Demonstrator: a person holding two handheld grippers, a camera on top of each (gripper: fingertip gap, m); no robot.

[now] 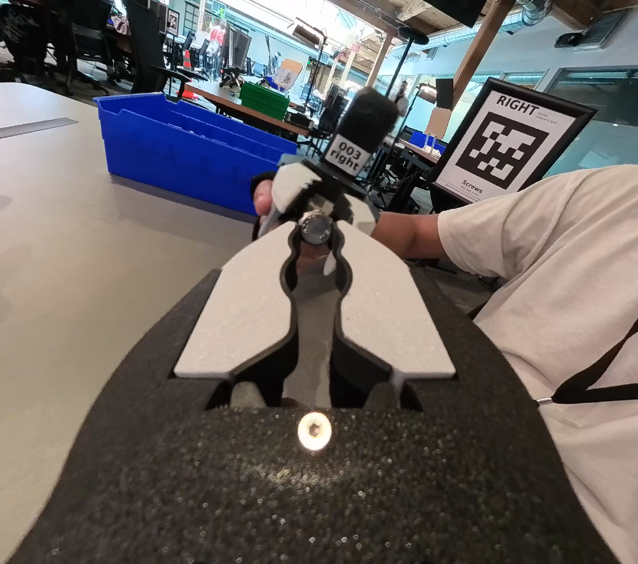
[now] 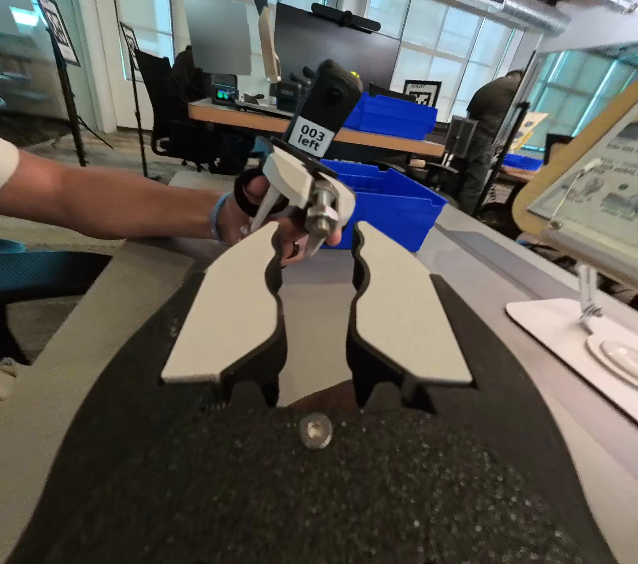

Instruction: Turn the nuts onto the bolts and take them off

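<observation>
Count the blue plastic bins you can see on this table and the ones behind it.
3 for certain. One blue bin sits on this table, beyond the grippers. Another blue bin is on the wooden desk behind. A third blue bin shows partly, far right. More may be hidden.

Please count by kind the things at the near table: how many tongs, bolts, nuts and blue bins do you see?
tongs: 2 (left tongs, right tongs)
bolt: 1
nut: 1
blue bin: 1
Total: 5
</observation>
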